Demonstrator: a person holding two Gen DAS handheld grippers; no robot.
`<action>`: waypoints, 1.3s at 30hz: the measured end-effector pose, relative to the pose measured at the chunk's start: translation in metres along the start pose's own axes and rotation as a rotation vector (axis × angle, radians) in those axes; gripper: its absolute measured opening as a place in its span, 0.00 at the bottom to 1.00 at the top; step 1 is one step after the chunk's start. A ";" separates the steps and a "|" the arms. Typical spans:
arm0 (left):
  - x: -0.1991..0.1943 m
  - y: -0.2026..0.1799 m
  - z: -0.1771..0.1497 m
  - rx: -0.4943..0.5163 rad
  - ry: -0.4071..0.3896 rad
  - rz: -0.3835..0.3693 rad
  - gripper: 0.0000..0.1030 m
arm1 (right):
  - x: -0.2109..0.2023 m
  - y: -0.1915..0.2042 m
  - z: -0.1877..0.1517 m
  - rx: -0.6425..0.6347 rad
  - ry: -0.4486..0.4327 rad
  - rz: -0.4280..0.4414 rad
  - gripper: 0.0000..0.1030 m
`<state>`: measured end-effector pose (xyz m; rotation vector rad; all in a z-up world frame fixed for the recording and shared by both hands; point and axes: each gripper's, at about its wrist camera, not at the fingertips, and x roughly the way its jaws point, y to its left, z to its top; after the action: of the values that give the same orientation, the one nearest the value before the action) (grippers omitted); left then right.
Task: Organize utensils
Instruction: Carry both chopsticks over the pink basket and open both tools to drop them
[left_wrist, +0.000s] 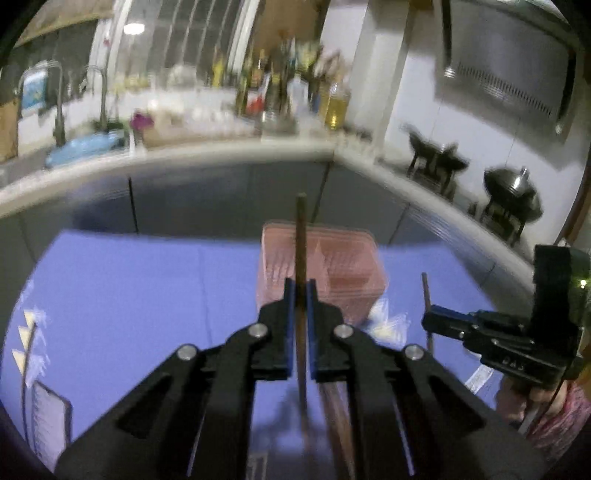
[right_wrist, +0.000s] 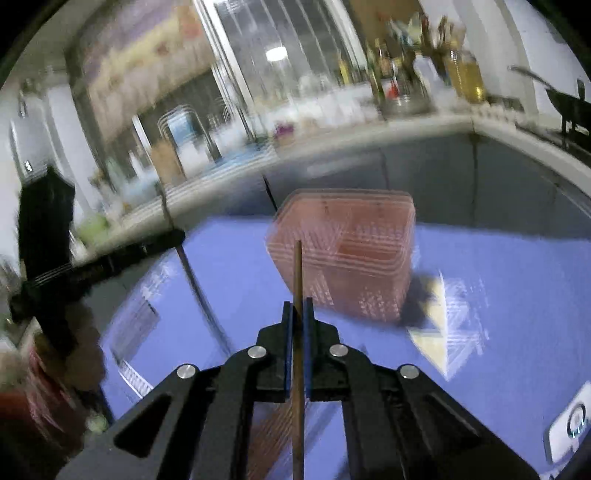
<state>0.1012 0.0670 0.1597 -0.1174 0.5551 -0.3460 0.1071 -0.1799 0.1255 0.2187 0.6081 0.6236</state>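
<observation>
- A thin brown wooden chopstick (left_wrist: 301, 266) is clamped between the blue pads of the left tongs (left_wrist: 300, 295), standing nearly upright and reaching well above the fingertips.
- A second thin brown wooden stick (right_wrist: 297, 295) is pinched in the same way by the right tongs (right_wrist: 298, 312), both pairs being closed narrowly on their sticks.
- The right tongs are also seen from the left wrist view (left_wrist: 436, 321) at the right edge, gripped by a hand (left_wrist: 535, 397) in a pink patterned sleeve.
- A translucent pink plastic holder (right_wrist: 354, 254) with inner compartments is seen standing on the blue-covered surface (right_wrist: 498, 280), near its far edge and just beyond both stick tips (heavy blur hides its contents).
- A white kitchen counter (left_wrist: 221, 155) crowded with blurred bottles is seen behind the surface.
</observation>
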 end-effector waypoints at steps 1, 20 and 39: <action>-0.004 -0.002 0.012 0.002 -0.025 -0.004 0.05 | -0.004 0.002 0.016 0.014 -0.042 0.025 0.05; 0.103 -0.017 0.090 0.109 0.000 0.071 0.05 | 0.096 -0.031 0.103 0.034 -0.379 -0.161 0.05; 0.017 -0.001 -0.034 0.059 0.118 0.141 0.25 | -0.013 0.021 -0.003 0.048 -0.137 -0.130 0.55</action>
<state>0.0963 0.0597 0.1232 -0.0006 0.6654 -0.2323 0.0864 -0.1711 0.1372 0.2621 0.5013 0.4649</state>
